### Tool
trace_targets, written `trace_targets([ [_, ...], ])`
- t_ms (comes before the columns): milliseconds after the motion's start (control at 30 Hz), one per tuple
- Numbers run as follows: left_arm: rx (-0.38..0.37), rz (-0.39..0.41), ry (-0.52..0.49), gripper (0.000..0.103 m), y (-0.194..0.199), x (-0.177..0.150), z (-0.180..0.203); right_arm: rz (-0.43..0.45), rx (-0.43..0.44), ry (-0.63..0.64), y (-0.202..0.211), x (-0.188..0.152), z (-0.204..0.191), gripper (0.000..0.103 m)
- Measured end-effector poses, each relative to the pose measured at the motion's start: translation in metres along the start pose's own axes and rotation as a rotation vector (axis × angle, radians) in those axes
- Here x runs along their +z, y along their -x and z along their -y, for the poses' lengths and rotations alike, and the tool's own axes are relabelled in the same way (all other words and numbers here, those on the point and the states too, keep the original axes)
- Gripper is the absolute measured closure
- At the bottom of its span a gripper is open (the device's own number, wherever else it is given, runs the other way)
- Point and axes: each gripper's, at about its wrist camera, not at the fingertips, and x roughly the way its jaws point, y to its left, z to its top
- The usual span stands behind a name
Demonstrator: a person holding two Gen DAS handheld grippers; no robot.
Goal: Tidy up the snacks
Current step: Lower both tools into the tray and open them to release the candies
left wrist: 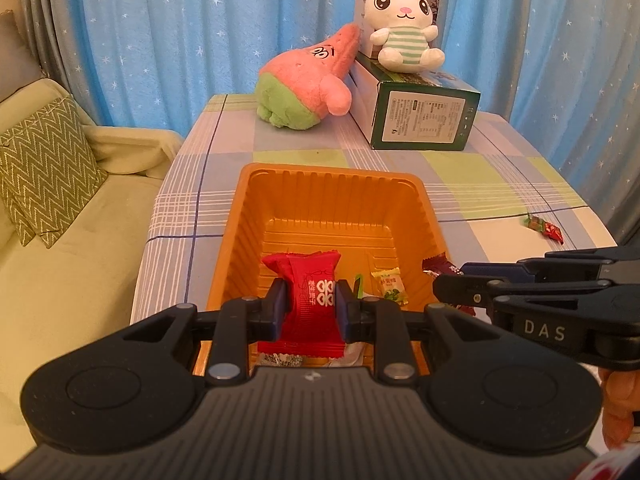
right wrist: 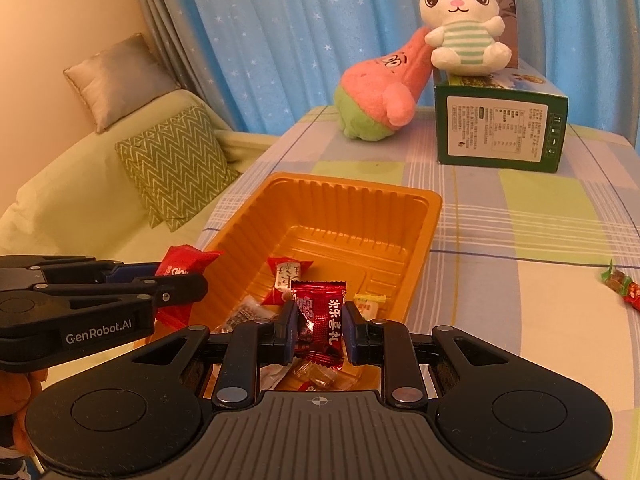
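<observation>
An orange plastic tray (left wrist: 332, 184) (right wrist: 352, 196) stands on the checked tablecloth with several wrapped snacks in its near end. My left gripper (left wrist: 311, 304) is shut on a bright red snack packet (left wrist: 308, 280) and holds it over the tray's near end; it also shows in the right wrist view (right wrist: 180, 276). My right gripper (right wrist: 321, 320) is shut on a dark red candy packet (right wrist: 320, 304) above the tray's near right part; it enters the left wrist view from the right (left wrist: 448, 280). A yellow-green candy (left wrist: 390, 284) lies in the tray.
A loose green-and-red candy (left wrist: 544, 227) (right wrist: 622, 288) lies on the table to the right of the tray. A pink plush (left wrist: 308, 84), a green box (left wrist: 420, 116) and a white bunny plush (left wrist: 404, 24) stand at the far end. A sofa with cushions (left wrist: 44, 160) is on the left.
</observation>
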Motion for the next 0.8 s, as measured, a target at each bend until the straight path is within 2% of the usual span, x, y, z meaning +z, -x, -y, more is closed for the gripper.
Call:
trace_targets([
  [200, -0.031, 0.013, 0.017, 0.08, -0.008, 0.001, -0.002, -0.001, -0.009, -0.008, 0.0, 0.001, 0.004, 0.079],
  [300, -0.013, 0.011, 0.017, 0.061, -0.011, 0.0, -0.003, -0.003, -0.01, -0.013, 0.0, 0.0, 0.006, 0.079],
  [800, 0.018, 0.023, 0.037, 0.06, 0.013, -0.017, -0.013, -0.002, 0.01, -0.047, 0.006, 0.002, 0.002, 0.079],
])
